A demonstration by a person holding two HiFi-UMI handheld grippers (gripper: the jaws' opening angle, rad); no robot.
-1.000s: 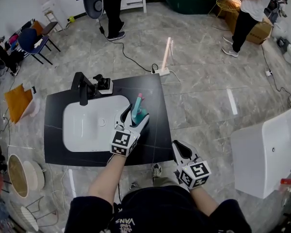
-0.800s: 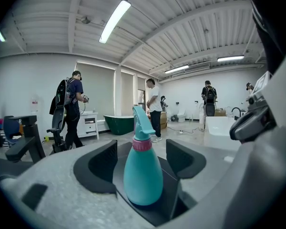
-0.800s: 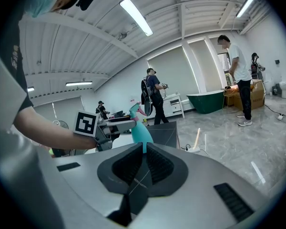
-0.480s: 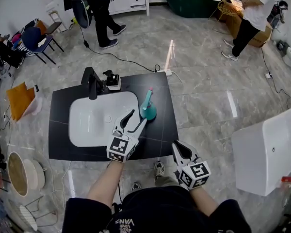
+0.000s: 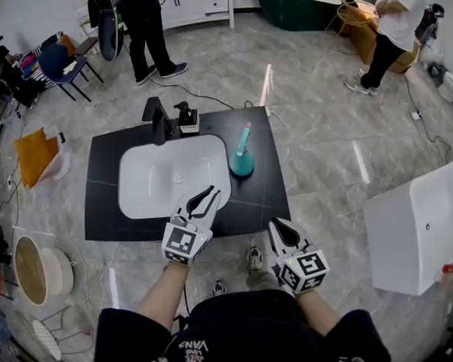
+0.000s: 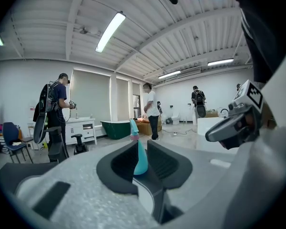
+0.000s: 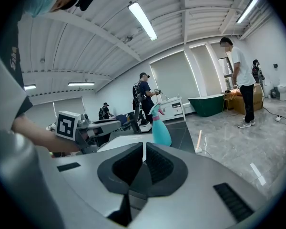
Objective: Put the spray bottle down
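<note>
Right of the sink (image 5: 147,191), on the black table (image 5: 106,202), the bottle (image 5: 241,159) stands upright on its wide base, nozzle up, touching nothing. Judged from that, the put-down is done and only the retreat is left.

Left gripper (image 5: 209,195): over the sink's near right corner, well apart from the bottle. Its fingers (image 6: 119,168) have just been closing and are drawn in to a narrow slit. Nothing sits between them; the bottle only shows through the gap, far off.

Right gripper (image 5: 278,226): off the table's near edge, further from the sink than the left one. Its fingers (image 7: 126,168) are closed on nothing, only a hairline showing.

Notes for finishing well:
- Pull the left gripper back along the line it points, toward you. Don't sweep sideways away from the sink, since the bottle sits on that side.
- Keep it above the sink rim as you go, so no knock jars the table.
- The bottle looks bottom-heavy with a slim neck. A bump low down would likely slide it, one at the neck could tip it.
- Leave the right gripper parked where it is. It has no job here.
- Glance at the bottle once you are clear, to check that it stands steady and square beside the sink.
</note>
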